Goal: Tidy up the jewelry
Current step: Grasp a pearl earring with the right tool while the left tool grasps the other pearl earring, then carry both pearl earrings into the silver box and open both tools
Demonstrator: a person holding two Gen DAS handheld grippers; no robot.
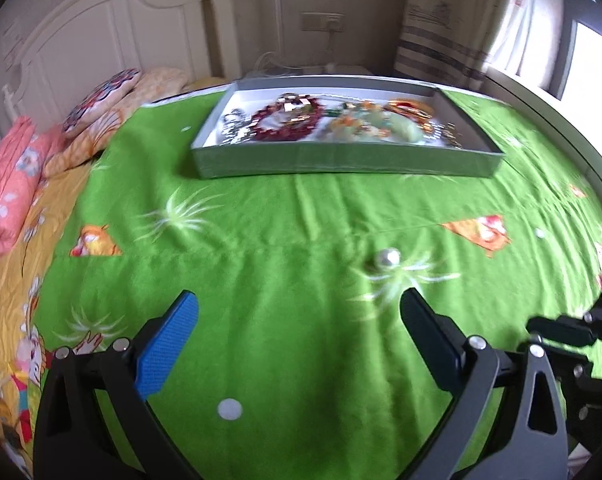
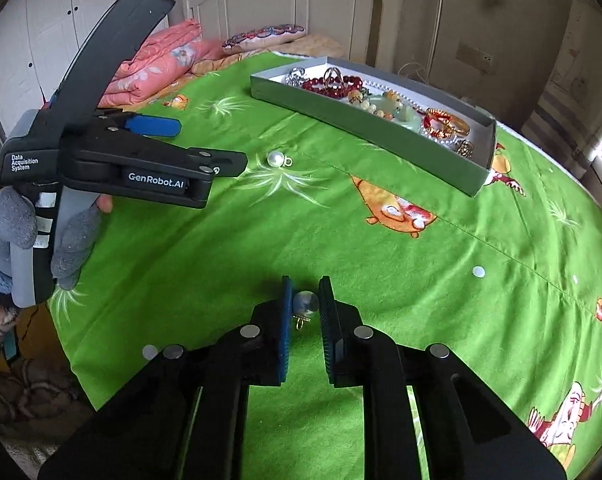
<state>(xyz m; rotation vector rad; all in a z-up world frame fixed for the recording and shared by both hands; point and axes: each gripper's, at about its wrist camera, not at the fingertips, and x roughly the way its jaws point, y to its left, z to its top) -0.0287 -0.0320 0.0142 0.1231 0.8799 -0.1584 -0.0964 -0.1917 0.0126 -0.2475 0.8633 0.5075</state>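
Observation:
A pearl earring [image 2: 305, 303] with a small gold hook lies on the green blanket between the pads of my right gripper [image 2: 305, 308], which is shut on it. A second pearl earring [image 2: 275, 159] [image 1: 388, 258] rests further up the blanket. My left gripper [image 1: 299, 295] [image 2: 209, 144] stands open just short of that pearl, nothing between its fingers; a gloved hand [image 2: 9, 236] holds it. The grey jewelry box [image 1: 341, 166] [image 2: 361, 124] sits beyond, holding red bead bracelets [image 1: 289, 124], pale green beads and gold pieces.
The green cartoon blanket [image 2: 421, 280] covers the bed. A folded pink quilt [image 2: 161, 60] and pillows [image 1: 113, 100] lie toward the white headboard [image 1: 81, 40]. A window [image 1: 593, 64] and the bed's edge are on the right.

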